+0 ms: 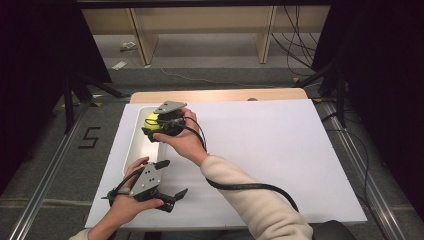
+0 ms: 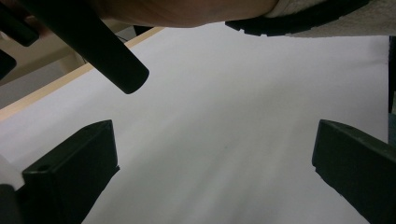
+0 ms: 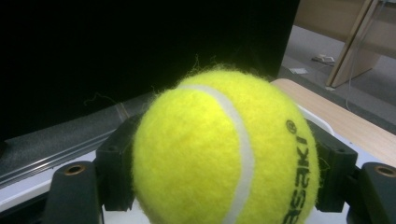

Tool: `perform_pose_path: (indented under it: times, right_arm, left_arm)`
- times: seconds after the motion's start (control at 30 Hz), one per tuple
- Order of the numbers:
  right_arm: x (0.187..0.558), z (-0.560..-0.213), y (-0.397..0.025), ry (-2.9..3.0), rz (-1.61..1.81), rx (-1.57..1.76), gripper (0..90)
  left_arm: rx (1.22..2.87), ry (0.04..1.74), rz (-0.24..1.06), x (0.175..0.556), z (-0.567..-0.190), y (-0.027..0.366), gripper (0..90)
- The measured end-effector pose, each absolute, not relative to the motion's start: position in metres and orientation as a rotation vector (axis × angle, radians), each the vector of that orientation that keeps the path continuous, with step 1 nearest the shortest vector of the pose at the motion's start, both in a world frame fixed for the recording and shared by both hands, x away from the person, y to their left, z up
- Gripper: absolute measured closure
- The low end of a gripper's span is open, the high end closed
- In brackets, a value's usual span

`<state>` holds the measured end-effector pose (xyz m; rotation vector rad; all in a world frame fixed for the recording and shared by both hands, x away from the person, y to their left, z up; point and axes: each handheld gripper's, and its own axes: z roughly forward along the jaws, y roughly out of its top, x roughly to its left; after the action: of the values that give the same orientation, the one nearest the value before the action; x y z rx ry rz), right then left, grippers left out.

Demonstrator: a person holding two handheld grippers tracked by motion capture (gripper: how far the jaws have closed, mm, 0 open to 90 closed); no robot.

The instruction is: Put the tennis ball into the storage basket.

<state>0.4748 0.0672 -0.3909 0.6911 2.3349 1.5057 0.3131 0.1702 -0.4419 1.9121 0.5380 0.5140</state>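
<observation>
A yellow tennis ball [image 3: 224,149] with a white seam and black lettering sits clamped between the two black jaws of my right gripper [image 3: 224,186]. In the high view that right gripper [image 1: 159,125] holds the ball [image 1: 151,120] above the upper part of a white tray [image 1: 131,152] at the table's left. My left gripper [image 1: 173,179] rests low near the front left of the white board, jaws wide apart with nothing between them. In its own view the left gripper [image 2: 215,168] looks across bare white board, with the right forearm and cable overhead.
A white board [image 1: 265,150] covers most of the wooden table [image 1: 220,95]. A black cable [image 1: 250,187] trails from the right gripper along the sleeve. Grey floor, metal rails and wooden shelf legs lie beyond the table.
</observation>
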Motion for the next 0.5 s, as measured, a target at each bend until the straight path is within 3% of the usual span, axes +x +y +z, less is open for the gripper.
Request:
perform_pose_path:
  times: [0.5]
  right_arm:
    - [0.4752,-0.3921,0.0734,2.347,1.504,0.685,27.0]
  left_arm:
    - [1.912,0.537,0.514,0.3129,-0.442,0.1701,0.0]
